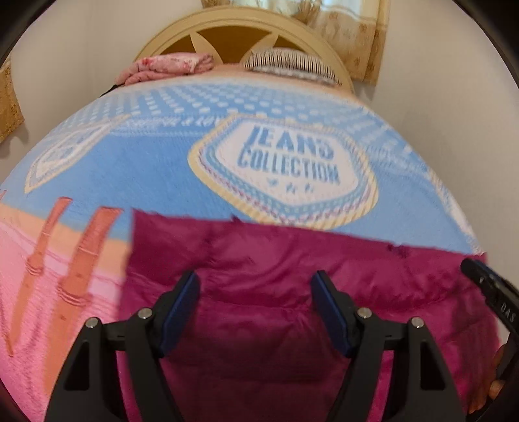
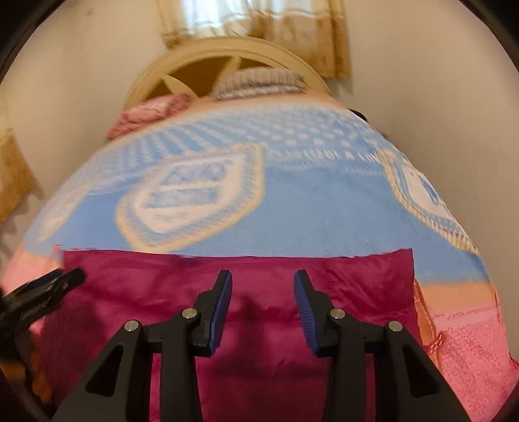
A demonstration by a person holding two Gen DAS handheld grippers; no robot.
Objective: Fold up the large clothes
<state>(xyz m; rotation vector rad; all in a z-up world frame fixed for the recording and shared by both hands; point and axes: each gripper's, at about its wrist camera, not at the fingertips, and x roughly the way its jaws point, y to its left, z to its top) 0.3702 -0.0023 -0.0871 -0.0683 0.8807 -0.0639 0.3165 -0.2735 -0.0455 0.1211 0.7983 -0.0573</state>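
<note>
The left tongs [image 1: 254,285] stand wide apart, nothing between the blue pads, poised over the magenta garment [image 1: 292,292]. The right tongs [image 2: 262,285] are open too, though narrower, and also empty, above the same cloth. In the left wrist view the right tongs show at the right edge; in the right wrist view the left tongs show at the left edge. The garment lies spread flat on the near part of the bed, its far edge running straight across a blue and pink bedspread [image 1: 155,168] printed with "JEANS COLLECTION". Beyond sit a folded pink floral cloth [image 1: 168,66], a striped pillow [image 1: 292,63] and a cream headboard [image 1: 233,26].
</note>
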